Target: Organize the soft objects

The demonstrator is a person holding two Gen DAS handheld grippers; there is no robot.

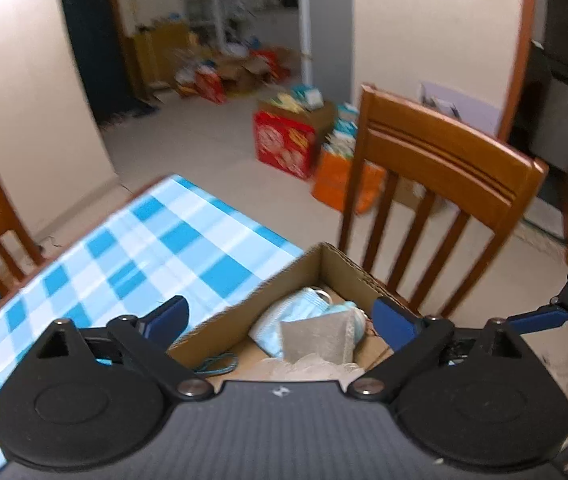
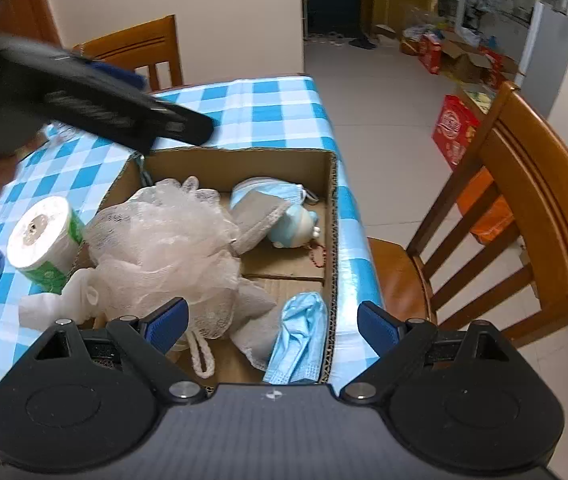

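The open brown cardboard box (image 2: 334,216) on the blue-and-white checked tablecloth (image 2: 268,108) already holds most soft things: a pale mesh bath pouf (image 2: 164,236), grey cloths (image 2: 258,210), two light-blue face masks (image 2: 300,332) and a small blue-white plush toy (image 2: 298,224). Judging by this, sorting looks nearly finished. A green-wrapped toilet roll (image 2: 42,236) and crumpled white tissue (image 2: 50,304) remain just outside the box. Both the left gripper (image 1: 280,320) and right gripper (image 2: 272,320) are spread and empty. A wooden chair (image 2: 524,216) crowds the table edge.

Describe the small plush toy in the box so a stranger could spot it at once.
On the blue checked tablecloth sits an open cardboard box. Along its far right side, beside a grey cloth and a folded mask, lies the plush toy. It alone is rounded, pale blue and white, with a red bead chain trailing from it.
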